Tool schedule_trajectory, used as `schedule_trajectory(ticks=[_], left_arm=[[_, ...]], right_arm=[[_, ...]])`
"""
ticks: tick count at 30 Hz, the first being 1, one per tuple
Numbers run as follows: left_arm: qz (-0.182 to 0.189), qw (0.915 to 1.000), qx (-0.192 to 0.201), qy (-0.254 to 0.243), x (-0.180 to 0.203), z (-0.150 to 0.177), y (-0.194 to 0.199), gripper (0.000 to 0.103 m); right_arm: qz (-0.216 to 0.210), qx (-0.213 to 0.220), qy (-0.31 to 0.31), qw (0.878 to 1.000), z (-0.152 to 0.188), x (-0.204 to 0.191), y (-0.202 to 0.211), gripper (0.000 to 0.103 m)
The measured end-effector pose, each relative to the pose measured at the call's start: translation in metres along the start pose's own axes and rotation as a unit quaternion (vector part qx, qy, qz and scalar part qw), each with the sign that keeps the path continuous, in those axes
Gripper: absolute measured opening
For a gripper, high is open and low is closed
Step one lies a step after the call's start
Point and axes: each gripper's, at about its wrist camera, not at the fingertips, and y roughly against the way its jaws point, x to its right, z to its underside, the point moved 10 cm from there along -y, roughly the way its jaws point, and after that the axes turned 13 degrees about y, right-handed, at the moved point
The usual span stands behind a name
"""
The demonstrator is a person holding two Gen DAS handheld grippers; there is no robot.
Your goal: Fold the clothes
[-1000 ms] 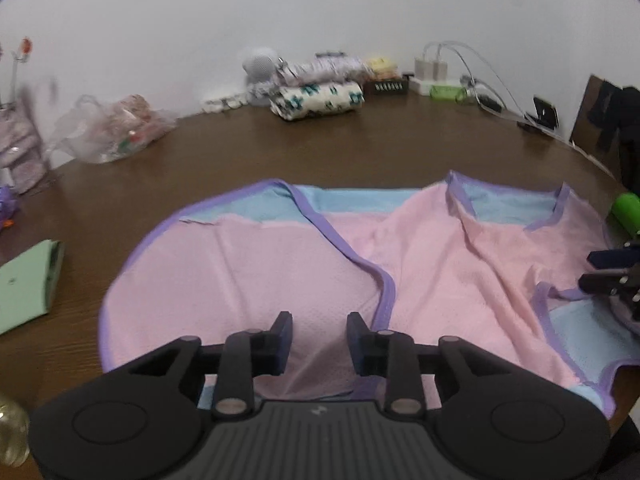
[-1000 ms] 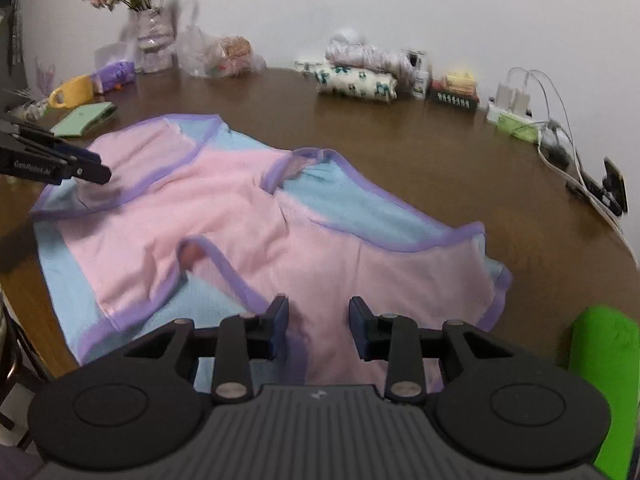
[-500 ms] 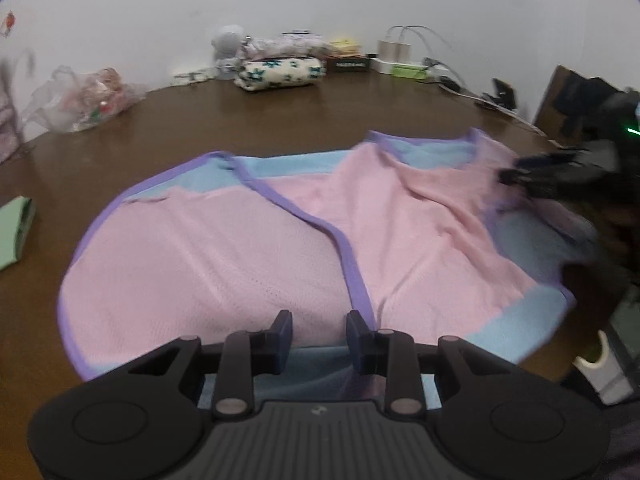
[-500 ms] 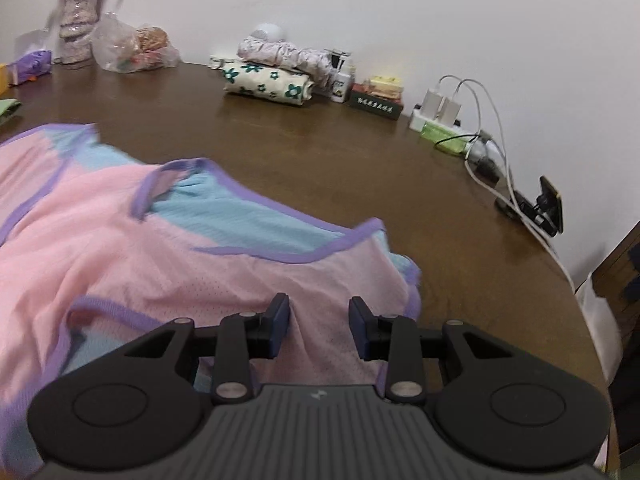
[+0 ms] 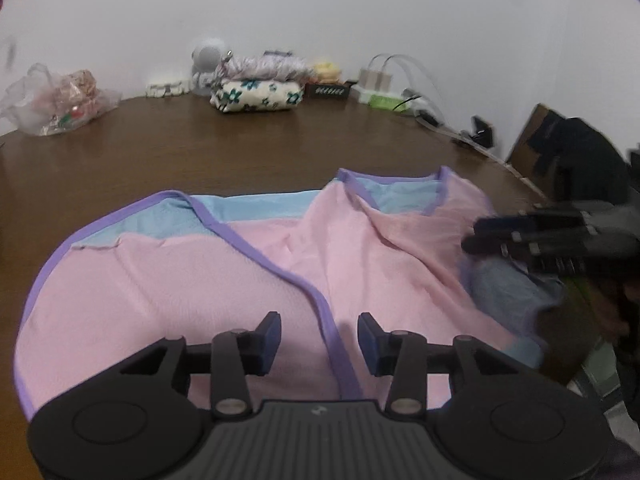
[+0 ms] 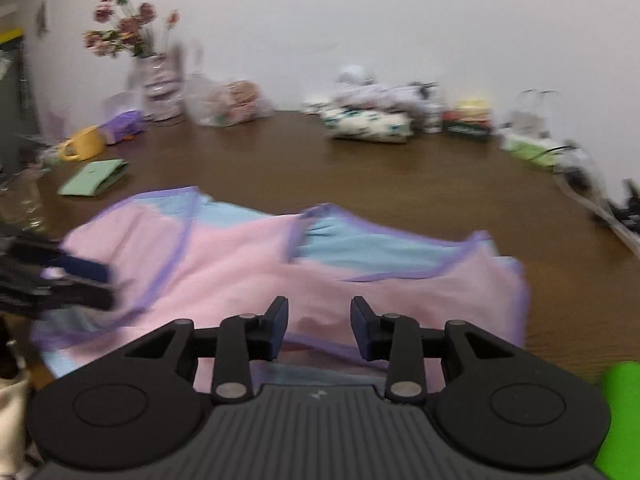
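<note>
The garment (image 5: 248, 280), a pink mesh-textured piece with light-blue panels and lilac binding along its curved edges, lies spread and rumpled on the brown wood-grain table (image 5: 280, 152), at the near edge.

Left wrist view only: a rolled cream cloth with teal flowers (image 5: 258, 96) at the far side of the table beyond the garment, sharply rendered; a white charger block with looping cables (image 5: 384, 80) to its right; a crinkled clear plastic bag (image 5: 56, 100) far left of the garment.

Right wrist view only, motion-blurred: a vase of dried pink flowers (image 6: 154, 80), a yellow mug (image 6: 82, 148) and a flat green pouch (image 6: 94, 178), all beyond the garment's left end; a bright green object (image 6: 620, 412) right of the garment at the frame edge.

Left gripper (image 5: 318, 340): jaws opening, spread above the garment with the lilac binding running between them; pads not pressing cloth. Right gripper (image 6: 319, 330): jaws parted over the garment's near hem, nothing pinched. Each gripper appears side-on in the other's view, over an end of the garment.
</note>
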Motion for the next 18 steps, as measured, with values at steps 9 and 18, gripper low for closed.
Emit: schedule_trajectory(ticks=[9,18], left_arm=[[-0.053,0.9974,-0.019,0.046,-0.035,-0.07,-0.061,0.021],[-0.035,0.9933,0.02,0.108,-0.061,-0.089,-0.075,0.0]], right_arm=[[-0.004,-0.013,-0.07,0.997,-0.045,0.014,-0.058,0.035],[0.009,-0.037,-0.143,0.989,-0.043,0.035,-0.111,0.004]])
